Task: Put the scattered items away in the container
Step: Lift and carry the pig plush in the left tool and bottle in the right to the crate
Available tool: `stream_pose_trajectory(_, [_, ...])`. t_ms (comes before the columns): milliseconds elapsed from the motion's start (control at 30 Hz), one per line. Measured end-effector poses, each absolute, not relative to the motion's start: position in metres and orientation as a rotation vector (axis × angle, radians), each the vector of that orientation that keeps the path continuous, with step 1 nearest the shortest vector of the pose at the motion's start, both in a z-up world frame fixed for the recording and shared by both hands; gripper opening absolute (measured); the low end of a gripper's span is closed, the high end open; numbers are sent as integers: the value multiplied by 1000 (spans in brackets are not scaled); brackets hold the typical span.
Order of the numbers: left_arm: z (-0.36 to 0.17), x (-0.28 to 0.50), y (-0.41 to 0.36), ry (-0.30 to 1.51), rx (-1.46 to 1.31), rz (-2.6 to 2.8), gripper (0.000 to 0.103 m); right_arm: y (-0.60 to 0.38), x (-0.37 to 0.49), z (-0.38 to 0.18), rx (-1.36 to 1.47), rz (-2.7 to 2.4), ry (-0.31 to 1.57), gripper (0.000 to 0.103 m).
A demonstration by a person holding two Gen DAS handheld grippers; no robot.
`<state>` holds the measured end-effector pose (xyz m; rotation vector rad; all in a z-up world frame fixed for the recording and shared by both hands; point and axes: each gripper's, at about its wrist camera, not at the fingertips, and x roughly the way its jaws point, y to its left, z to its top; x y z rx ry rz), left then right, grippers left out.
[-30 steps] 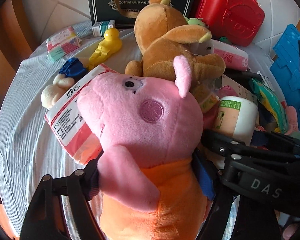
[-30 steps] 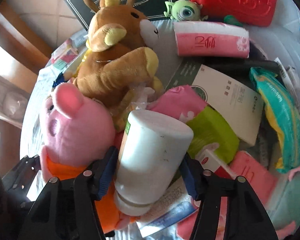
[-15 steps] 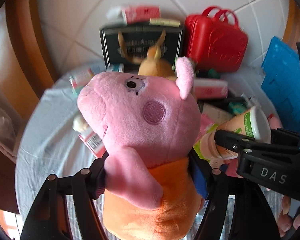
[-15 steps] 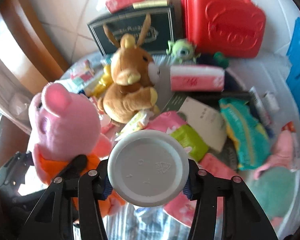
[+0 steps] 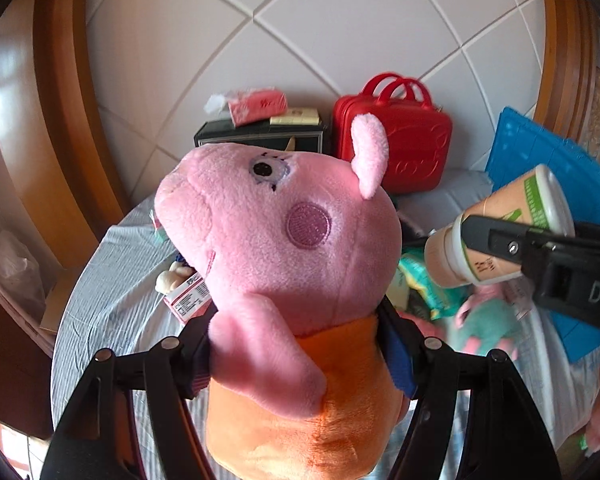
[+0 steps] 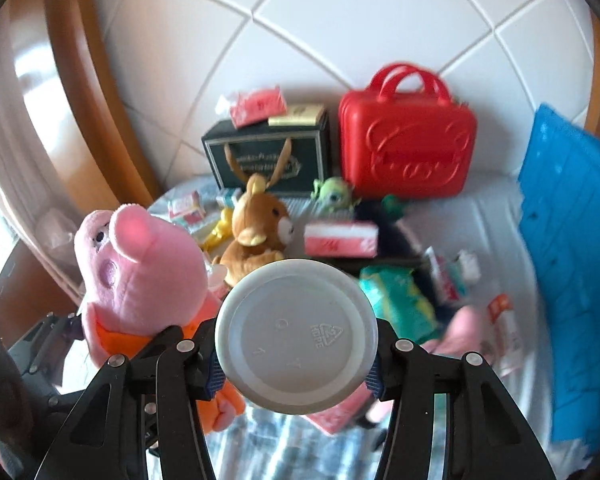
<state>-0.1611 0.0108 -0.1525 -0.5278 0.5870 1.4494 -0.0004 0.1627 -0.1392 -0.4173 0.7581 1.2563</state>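
While pig plush [image 5: 284,264] hides table | left jaws clamp it | right jaws grip bottle [image 6: 296,336], label unseen

Light: bright daylight, warm, coming from the left side.
Glare: white sheen on the wooden frame [image 5: 4,80] in both views.
Shadow: underside of the pig plush [image 5: 284,248] sits darker.
Blur: right wrist view smears the red case [image 6: 406,148] and table clutter.
Distortion: fisheye bends wall tile lines [image 5: 260,16]; black corners.
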Motion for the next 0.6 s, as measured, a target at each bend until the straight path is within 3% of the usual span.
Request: stream_pose_trajectory(600, [-101,-21,-27,508,-437,1523,69,71,97,-74,-417,1373,610,52])
